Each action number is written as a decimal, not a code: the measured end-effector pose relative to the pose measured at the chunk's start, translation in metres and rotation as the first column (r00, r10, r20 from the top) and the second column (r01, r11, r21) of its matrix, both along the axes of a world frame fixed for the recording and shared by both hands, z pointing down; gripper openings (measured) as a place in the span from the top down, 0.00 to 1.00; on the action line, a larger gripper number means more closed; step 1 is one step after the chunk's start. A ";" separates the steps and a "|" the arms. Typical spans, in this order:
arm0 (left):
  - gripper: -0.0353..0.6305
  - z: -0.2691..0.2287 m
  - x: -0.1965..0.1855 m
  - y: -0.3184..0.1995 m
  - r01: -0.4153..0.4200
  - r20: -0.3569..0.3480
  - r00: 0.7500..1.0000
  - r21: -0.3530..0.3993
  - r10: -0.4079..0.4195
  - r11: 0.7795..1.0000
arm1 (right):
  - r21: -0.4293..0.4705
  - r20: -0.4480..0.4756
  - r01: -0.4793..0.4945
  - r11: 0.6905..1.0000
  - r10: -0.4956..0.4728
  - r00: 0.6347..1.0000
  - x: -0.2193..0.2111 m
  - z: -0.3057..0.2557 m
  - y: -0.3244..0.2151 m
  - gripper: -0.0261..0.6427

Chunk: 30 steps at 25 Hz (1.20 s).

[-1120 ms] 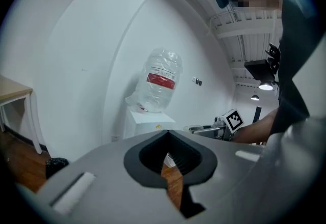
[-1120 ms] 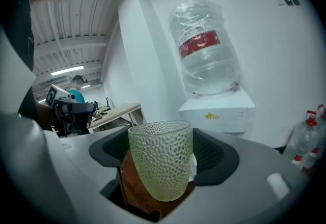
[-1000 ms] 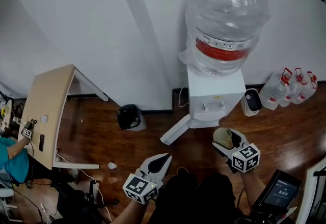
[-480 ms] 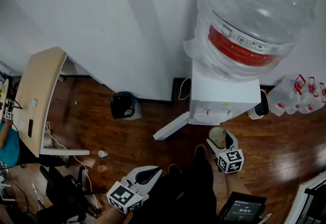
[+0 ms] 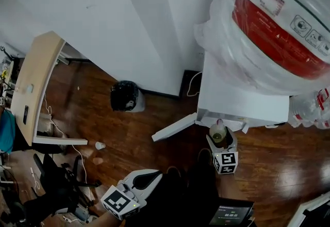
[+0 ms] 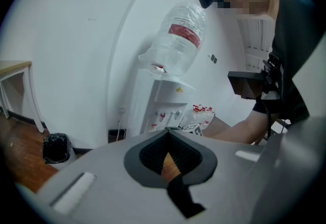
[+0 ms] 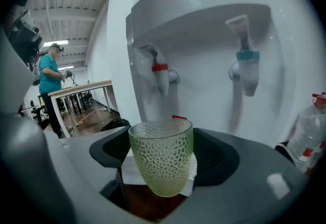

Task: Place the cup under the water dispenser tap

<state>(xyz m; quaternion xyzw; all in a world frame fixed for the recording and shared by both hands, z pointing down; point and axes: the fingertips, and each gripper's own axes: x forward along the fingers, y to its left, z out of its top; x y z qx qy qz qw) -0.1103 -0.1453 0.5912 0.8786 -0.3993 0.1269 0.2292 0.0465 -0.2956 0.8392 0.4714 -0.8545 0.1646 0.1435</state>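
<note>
Two right gripper point(image 5: 221, 143) fingers are clasping the cup point(image 7: 161, 159) upright to slot beneath the red tap point(image 7: 160, 76); left gripper point(image 5: 154, 174) fingers are sitting closed, empty.

Soft even indoor light, fisheye curvature, dark vignetted corners in gripper views, slight blur.

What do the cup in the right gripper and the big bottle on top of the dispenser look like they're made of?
Cup: probably glass, though clear plastic is possible. It is pale green and see-through, with a dimpled honeycomb texture all over. Bottle: likely clear plastic, judging by its glossy, see-through wall and red label, apparently under a crinkled thin film.
</note>
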 end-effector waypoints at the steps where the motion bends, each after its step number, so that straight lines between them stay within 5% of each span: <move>1: 0.92 0.005 0.003 0.000 -0.010 -0.004 1.000 0.004 0.010 1.000 | -0.005 -0.015 0.012 1.000 -0.012 1.000 0.000 0.011 -0.004 0.41; 13: 0.91 0.036 0.007 0.008 -0.036 -0.018 0.999 -0.032 0.036 0.999 | 0.086 0.034 -0.121 0.989 0.118 0.992 0.032 0.029 -0.024 0.40; 22: 0.91 0.032 -0.003 0.007 -0.014 -0.017 1.000 -0.040 0.013 0.999 | -0.062 -0.039 -0.107 0.992 0.104 0.994 0.033 0.052 -0.016 0.41; 30: 0.91 0.021 -0.024 0.016 0.027 -0.031 0.999 -0.058 -0.029 0.998 | -0.090 -0.072 -0.054 0.994 0.047 0.996 -0.010 0.056 -0.022 0.41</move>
